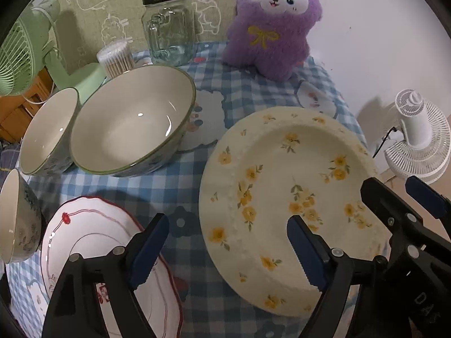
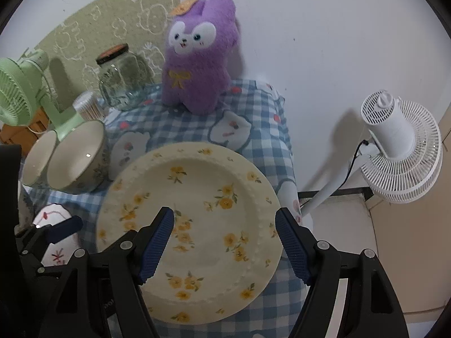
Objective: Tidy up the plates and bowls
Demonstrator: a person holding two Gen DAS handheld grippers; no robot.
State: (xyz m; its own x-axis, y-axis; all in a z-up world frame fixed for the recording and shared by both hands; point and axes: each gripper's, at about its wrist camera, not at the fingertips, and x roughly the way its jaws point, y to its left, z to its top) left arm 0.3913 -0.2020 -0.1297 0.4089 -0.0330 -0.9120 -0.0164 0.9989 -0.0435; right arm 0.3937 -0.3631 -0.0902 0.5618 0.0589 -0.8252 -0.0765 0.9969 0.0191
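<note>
Clearly both tools are spread wide with nothing clamped: right tool [image 2: 224, 246] hangs over the yellow plate [image 2: 194, 197], left tool [image 1: 225, 250] between that and the red plate [image 1: 93, 242]. Yellow plate sits at the bench [image 2: 253, 118] edge, so a bad nudge could likely tip it off. Big bowl [image 1: 132, 121] touches the small bowl [image 1: 49, 131]; a third bowl [image 1: 17, 219] crowds the red plate. Plush [image 1: 273, 22], jar [image 1: 169, 25] stand behind, clear.

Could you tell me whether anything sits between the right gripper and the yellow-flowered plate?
Nothing visible does. The right gripper hangs open directly over the yellow-flowered plate, with only air between them. The bowls and the red-trimmed plate lie off to its left, and the purple plush toy stands beyond the plate.
</note>
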